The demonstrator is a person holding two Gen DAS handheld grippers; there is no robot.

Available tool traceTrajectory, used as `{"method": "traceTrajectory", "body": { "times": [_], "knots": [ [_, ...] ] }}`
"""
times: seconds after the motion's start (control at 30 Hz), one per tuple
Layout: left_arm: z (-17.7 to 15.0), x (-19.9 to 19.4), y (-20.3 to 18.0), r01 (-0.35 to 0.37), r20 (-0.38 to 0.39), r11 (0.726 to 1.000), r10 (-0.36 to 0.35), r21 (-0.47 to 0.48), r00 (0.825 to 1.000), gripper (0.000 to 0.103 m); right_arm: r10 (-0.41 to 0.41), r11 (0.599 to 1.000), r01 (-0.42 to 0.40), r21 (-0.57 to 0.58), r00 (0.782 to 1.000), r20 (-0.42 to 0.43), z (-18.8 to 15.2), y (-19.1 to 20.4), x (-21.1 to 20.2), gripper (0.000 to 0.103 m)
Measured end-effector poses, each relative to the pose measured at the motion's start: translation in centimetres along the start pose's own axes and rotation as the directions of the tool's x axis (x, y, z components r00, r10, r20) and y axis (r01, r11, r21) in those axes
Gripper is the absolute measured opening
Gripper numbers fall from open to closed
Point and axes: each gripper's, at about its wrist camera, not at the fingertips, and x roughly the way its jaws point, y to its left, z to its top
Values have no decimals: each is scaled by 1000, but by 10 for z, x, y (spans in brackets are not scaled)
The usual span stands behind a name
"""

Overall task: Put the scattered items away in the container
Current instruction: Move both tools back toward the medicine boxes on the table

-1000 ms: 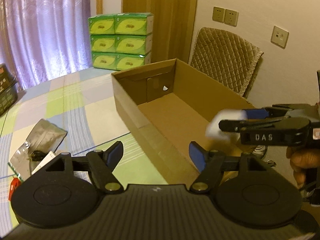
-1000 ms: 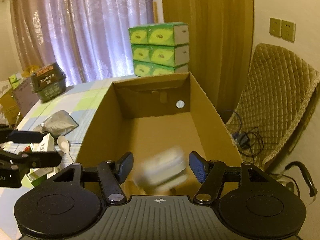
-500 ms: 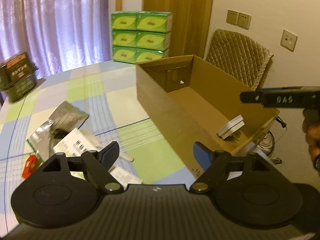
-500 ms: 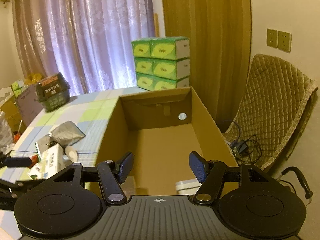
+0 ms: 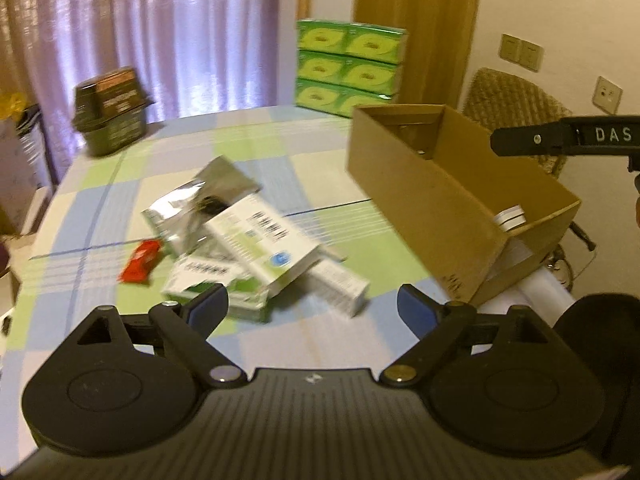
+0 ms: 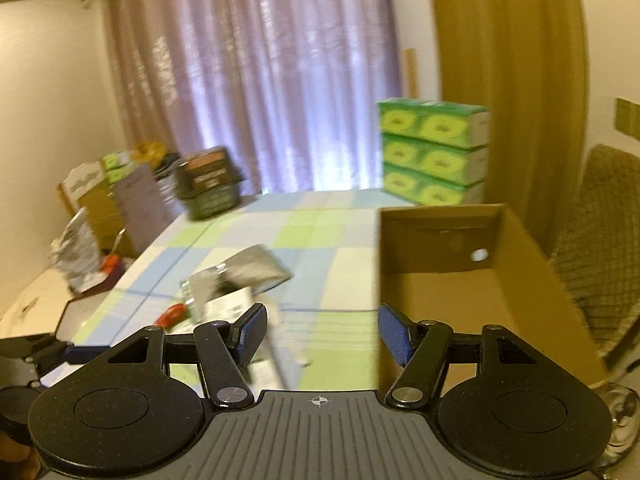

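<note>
Two claws are hanging wide and empty: the left gripper (image 5: pixel 312 308) is pointing at twelve o'clock toward a white-and-green cardboard carton (image 5: pixel 262 242) lying on a silver foil pouch (image 5: pixel 200 204), while the right gripper (image 6: pixel 322 334) is facing the open brown cardboard box (image 6: pixel 444 240) at two o'clock on the checked tablecloth (image 5: pixel 280 148).

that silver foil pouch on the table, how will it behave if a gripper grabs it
The silver foil pouch looks flat and crinkled, so it will probably flop and bend when lifted. Its shiny film may slip between the fingers. A box overlaps its near end, so pulling could drag that.
</note>
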Motion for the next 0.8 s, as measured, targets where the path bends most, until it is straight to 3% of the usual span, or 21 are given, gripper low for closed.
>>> {"method": "traceTrajectory", "body": {
  "times": [0.23, 0.53, 0.6, 0.8],
  "knots": [
    [-22, -19, 33, -70, -13, 997, 70, -10, 997, 90, 72, 995, -76, -69, 995, -71, -17, 41, 20, 68],
    [-36, -22, 55, -97, -26, 995, 97, -15, 995, 99, 75, 987, -90, -132, 990, -118, -25, 61, 39, 69],
    [-38, -20, 59, -101, -34, 995, 100, -17, 994, 100, 65, 988, -80, -134, 992, -111, -26, 63, 42, 103],
    [-45, -15, 69, -109, -58, 994, 107, -27, 993, 101, 78, 983, -98, -155, 988, -132, -28, 71, 56, 103]
  ]
}}
